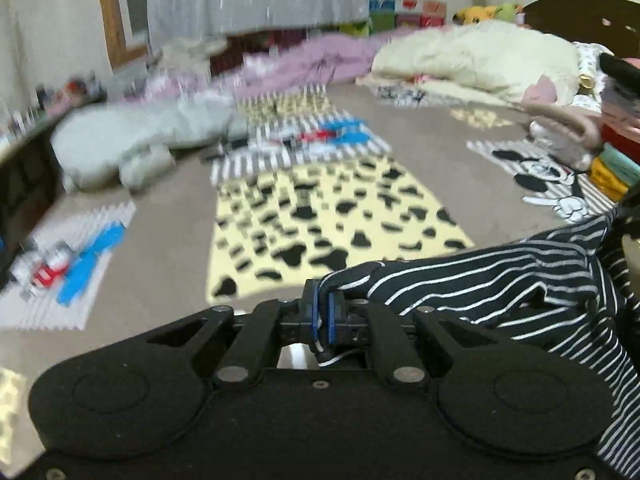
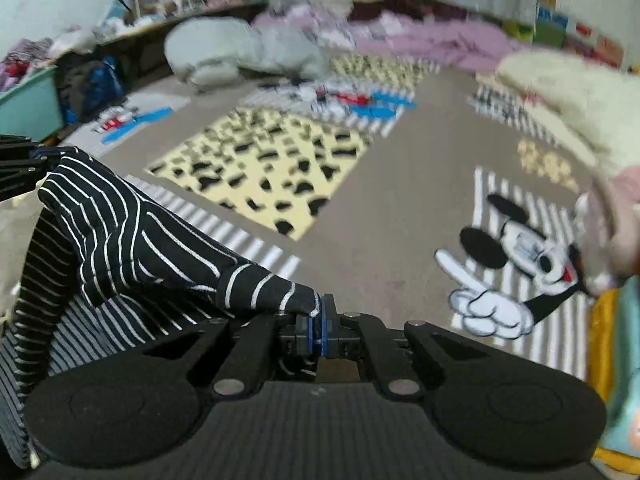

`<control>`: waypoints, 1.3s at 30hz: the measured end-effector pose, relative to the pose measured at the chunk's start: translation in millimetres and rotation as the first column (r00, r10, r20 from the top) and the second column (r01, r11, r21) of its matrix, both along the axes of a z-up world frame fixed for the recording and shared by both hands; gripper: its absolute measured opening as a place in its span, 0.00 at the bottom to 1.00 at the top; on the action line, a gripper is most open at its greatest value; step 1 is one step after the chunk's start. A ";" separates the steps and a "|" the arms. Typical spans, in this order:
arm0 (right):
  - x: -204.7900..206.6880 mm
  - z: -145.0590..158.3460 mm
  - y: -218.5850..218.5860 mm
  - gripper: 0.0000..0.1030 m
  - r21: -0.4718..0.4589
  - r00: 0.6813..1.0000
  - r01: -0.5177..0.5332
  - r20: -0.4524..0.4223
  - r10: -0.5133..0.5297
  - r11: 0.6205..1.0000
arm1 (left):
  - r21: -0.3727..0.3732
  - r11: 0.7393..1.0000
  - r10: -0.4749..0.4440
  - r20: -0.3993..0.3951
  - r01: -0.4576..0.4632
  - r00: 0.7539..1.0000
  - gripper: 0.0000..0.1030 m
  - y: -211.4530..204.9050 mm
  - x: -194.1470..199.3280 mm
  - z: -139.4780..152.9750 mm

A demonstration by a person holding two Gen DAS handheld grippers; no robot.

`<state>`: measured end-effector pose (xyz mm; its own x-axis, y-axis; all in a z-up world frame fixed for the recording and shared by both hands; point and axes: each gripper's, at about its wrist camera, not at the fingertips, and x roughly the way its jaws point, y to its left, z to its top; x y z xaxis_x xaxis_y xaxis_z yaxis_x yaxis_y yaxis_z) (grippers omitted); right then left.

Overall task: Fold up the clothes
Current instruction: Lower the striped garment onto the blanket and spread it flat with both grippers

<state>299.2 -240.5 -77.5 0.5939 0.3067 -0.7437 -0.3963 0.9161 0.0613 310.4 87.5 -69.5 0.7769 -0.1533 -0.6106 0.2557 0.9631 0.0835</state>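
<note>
A black garment with thin white stripes [image 1: 500, 280] hangs stretched between my two grippers above the bed. My left gripper [image 1: 323, 300] is shut on one corner of it, and the cloth runs off to the right. In the right wrist view the same striped garment [image 2: 140, 240] comes in from the left, and my right gripper [image 2: 322, 312] is shut on its other corner. The left gripper's black body [image 2: 16, 168] shows at the far left edge of that view. Both views are blurred by motion.
Below lies a brown bedspread [image 1: 168, 216] with a yellow cow-spot patch [image 1: 320, 224] and a cartoon mouse patch [image 2: 520, 264]. A grey pillow [image 1: 132, 140], pink bedding [image 1: 304, 56] and a cream duvet [image 1: 480, 56] lie further back. Folded clothes [image 1: 612, 172] are stacked at the right.
</note>
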 end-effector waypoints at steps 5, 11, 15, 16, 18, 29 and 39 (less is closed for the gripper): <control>40.3 -44.8 1.8 0.06 0.010 0.994 0.036 -0.108 -0.035 0.999 | -0.032 0.999 0.003 -0.080 -0.006 0.997 0.04 3.3 31.2 -31.6; 56.8 -72.6 -2.4 0.19 0.028 0.987 0.071 -0.149 -0.066 0.997 | -0.083 0.996 0.021 -0.169 -0.036 0.985 0.04 10.1 57.5 -54.7; 64.7 -77.8 -14.4 0.21 0.109 0.979 0.123 -0.177 -0.102 0.986 | -0.146 0.986 0.042 -0.246 -0.080 0.968 0.16 19.7 74.6 -62.7; 65.7 -78.4 -16.8 0.22 0.125 0.977 0.134 -0.184 -0.109 0.983 | -0.157 0.983 0.053 -0.255 -0.095 0.965 0.36 23.2 76.0 -61.2; 66.2 -77.2 -21.6 0.27 0.152 0.971 0.164 -0.198 -0.133 0.975 | -0.171 0.978 0.071 -0.250 -0.116 0.966 0.50 31.8 71.3 -50.6; -11.8 -24.9 9.9 0.46 -0.035 0.996 0.063 0.070 -0.061 0.997 | -0.108 0.992 0.050 -0.071 -0.057 0.996 0.52 31.5 -76.8 1.9; -24.8 -40.9 68.1 0.43 0.159 0.995 -0.067 -0.058 0.077 0.985 | -0.123 0.992 -0.022 -0.102 0.009 0.995 0.58 -43.5 -230.2 -44.7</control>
<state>274.4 -172.4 -118.4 0.5190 0.4630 -0.7185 -0.4517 0.8622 0.2293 80.3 44.1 -114.3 0.7076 -0.2435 -0.6634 0.2718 0.9603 -0.0627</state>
